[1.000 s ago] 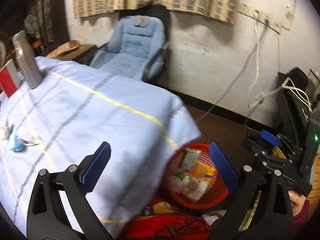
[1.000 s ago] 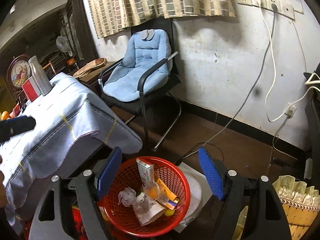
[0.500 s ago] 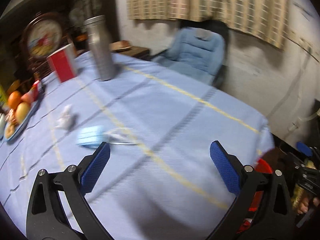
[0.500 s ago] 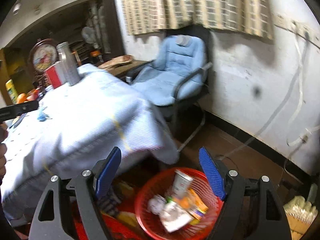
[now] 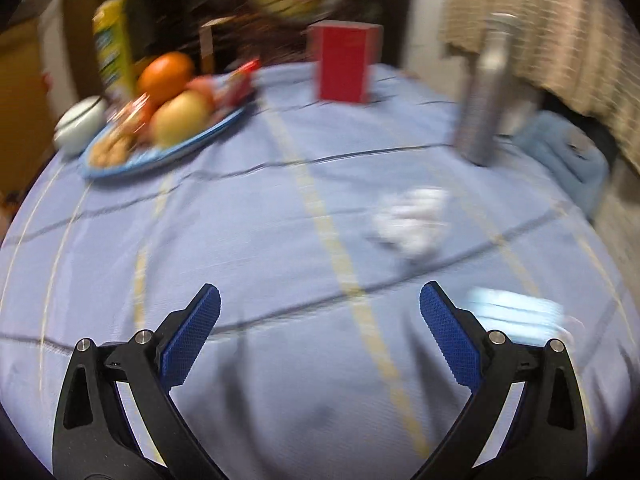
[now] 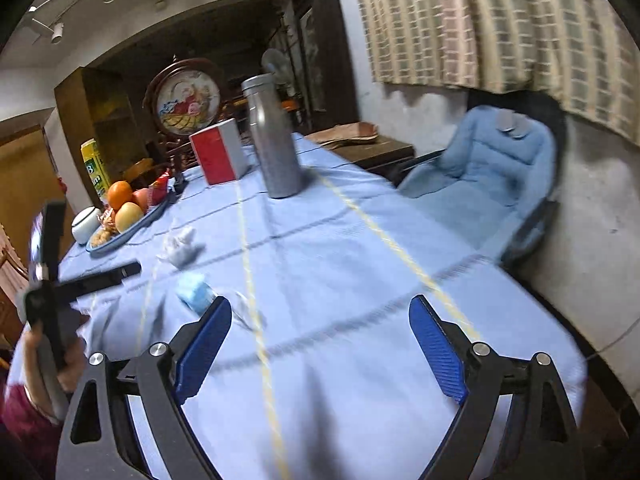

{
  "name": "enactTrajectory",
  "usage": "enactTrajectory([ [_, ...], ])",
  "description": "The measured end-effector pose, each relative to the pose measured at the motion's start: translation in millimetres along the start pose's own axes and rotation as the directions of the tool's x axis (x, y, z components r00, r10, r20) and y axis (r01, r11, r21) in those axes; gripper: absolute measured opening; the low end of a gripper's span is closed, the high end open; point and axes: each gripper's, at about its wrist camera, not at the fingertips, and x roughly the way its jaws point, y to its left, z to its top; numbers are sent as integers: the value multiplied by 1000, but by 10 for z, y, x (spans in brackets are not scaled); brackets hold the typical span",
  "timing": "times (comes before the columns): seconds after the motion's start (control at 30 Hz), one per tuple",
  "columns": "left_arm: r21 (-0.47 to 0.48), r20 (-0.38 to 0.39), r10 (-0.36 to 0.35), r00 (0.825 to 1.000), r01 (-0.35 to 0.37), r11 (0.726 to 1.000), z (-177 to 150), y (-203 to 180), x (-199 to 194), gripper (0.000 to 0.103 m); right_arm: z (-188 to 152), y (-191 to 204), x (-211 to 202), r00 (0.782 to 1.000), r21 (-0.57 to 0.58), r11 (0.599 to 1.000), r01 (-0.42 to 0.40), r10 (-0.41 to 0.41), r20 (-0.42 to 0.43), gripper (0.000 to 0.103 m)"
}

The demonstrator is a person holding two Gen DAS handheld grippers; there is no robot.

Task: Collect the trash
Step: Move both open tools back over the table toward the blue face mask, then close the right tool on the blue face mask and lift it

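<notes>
A crumpled white tissue (image 5: 412, 220) and a blue face mask (image 5: 516, 314) lie near each other on the blue tablecloth (image 5: 280, 208) — the left gripper (image 5: 320, 320) hovers spread and empty, the right gripper (image 6: 320, 328) opening, nothing between its jaws.

Both wrist views over shared tablecloth (image 5: 280, 240)

The left claw (image 5: 320, 316) points down at a slant with its 2 blue pads (image 5: 192, 336) spread wide and nothing between them. The right claw (image 6: 320, 340) also slants down; its jaws are opening, empty. A hand (image 6: 68, 364) in a maroon sleeve (image 6: 24, 412) grips the left claw's handle.
</notes>
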Motion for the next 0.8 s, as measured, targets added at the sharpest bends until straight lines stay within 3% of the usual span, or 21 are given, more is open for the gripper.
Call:
enactTrajectory([
  [0.1,-113,-22,-70,997,67,991,39,220,57,97,62,246,274,998,0,999,-41,40,-38,89],
  [0.17,-129,-29,-58,998,54,990,50,266,86,97,58,372,445,995,4,998,-62,62,-78,89],
  [0.27,-102,-50,-7,999,2,995,43,246,157,97,54,503,660,984,22,995,-100,102,-144,89],
  [0.37,-105,-130,-16,991,2,994,-5,259,307,97,60,507,762,976,77,989,-124,136,-171,89],
  [0.6,10,-144,108,984,-107,994,-33,82,367,97,60,585,975,967,86,990,-114,130,-218,89],
  [0.8,-9,-148,98,984,-100,995,-44,108,366,97,60,823,1124,953,2,991,-131,126,-274,89],
])
